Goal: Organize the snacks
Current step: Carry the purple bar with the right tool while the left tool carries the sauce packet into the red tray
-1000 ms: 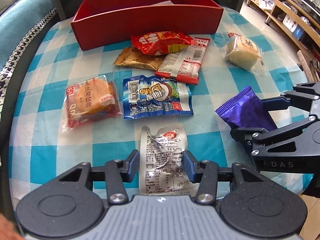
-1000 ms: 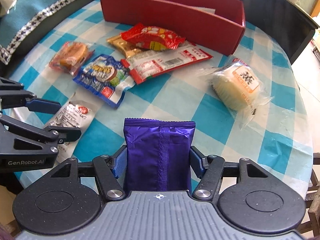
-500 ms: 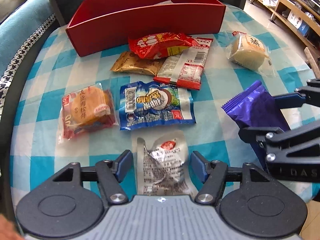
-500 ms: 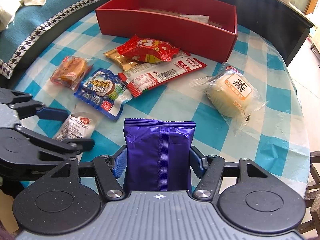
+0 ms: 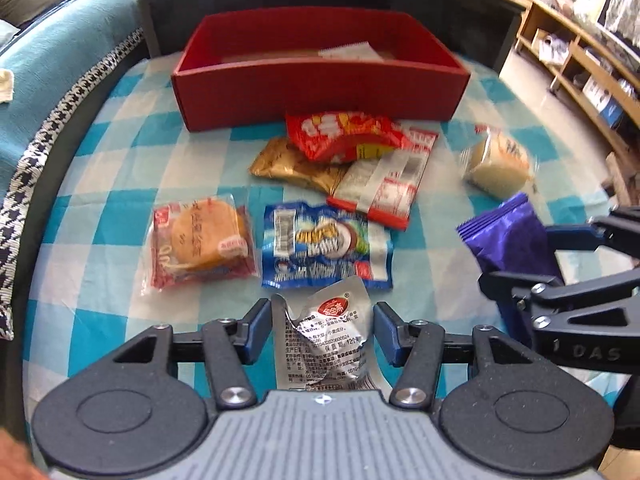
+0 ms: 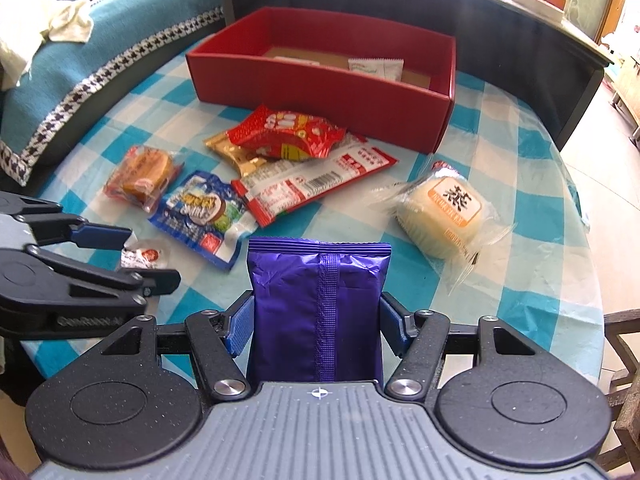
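The silver foil packet (image 5: 324, 340) lies crumpled at the near edge of the worktop (image 5: 100, 184), between the blue pads of the left tool (image 5: 322, 330). The jaws have just been closing on it; the left pad (image 5: 260, 328) touches the packet's edge, the right pad shows a sliver of cloth beside it, so the packet is not clamped. The purple packet (image 6: 318, 308) stands upright, clamped between the pads of the right tool (image 6: 318, 322), near the right edge. Further in lie the blue packet (image 5: 326, 246), the orange cake in clear wrap (image 5: 200, 240), the red-and-white strip packet (image 5: 384, 180), the gold packet (image 5: 292, 166) and the red packet (image 5: 340, 136), the last three overlapping. The pale steamed cake (image 6: 444, 212) sits apart to the right. The red box (image 6: 320, 84) stands at the far edge, with a small white sachet (image 6: 374, 68) inside.

Step in hand, as judged: securing the silver packet for transfer to the box. Foil of this kind likely slips and folds, so the pads should close fully across its bulkier middle before lifting. The two tools stand close; lifting one at a time would avoid a collision.
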`<action>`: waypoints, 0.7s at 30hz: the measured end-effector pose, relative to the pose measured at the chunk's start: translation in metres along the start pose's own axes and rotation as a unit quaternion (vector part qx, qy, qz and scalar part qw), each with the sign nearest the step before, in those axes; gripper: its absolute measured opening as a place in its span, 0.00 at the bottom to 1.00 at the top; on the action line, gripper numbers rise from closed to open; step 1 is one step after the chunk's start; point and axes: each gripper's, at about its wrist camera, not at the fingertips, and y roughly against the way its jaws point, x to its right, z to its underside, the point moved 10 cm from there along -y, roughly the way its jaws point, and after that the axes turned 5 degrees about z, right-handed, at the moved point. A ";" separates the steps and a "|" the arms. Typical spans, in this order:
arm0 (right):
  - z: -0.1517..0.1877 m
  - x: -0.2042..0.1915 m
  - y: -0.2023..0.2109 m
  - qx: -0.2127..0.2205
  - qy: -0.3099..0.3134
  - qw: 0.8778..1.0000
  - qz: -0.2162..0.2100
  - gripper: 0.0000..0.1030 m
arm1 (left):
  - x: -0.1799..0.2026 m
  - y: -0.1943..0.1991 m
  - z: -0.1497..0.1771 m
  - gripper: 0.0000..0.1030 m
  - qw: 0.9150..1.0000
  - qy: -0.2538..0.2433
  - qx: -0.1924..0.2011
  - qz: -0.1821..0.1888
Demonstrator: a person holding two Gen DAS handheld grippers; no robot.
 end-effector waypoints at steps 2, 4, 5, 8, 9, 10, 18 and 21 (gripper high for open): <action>-0.003 0.002 0.002 0.005 -0.003 1.000 0.000 0.68 | 0.001 0.005 -0.007 0.83 1.000 0.002 0.011 0.005; -0.007 0.003 0.004 0.010 -0.007 1.000 0.001 0.68 | 0.002 0.009 -0.015 0.83 1.000 0.001 0.021 0.006; -0.010 0.004 0.005 0.013 -0.009 1.000 0.002 0.68 | 0.003 0.010 -0.018 0.83 1.000 0.001 0.024 0.007; -0.020 0.008 0.006 0.022 -0.015 1.000 0.004 0.68 | 0.003 0.012 -0.030 0.83 0.999 0.000 0.033 0.009; -0.024 0.009 0.007 0.026 -0.017 1.000 0.004 0.68 | 0.003 0.013 -0.036 0.83 0.999 0.000 0.037 0.008; -0.028 0.011 0.008 0.030 -0.019 0.999 0.005 0.68 | 0.002 0.014 -0.041 0.83 0.999 0.001 0.042 0.008; -0.078 0.019 0.013 0.069 -0.029 0.997 0.011 0.68 | -0.001 0.018 -0.100 0.83 0.996 -0.003 0.085 0.001; -0.100 0.023 0.013 0.085 -0.032 0.996 0.016 0.68 | -0.007 0.015 -0.122 0.83 0.996 0.004 0.095 0.000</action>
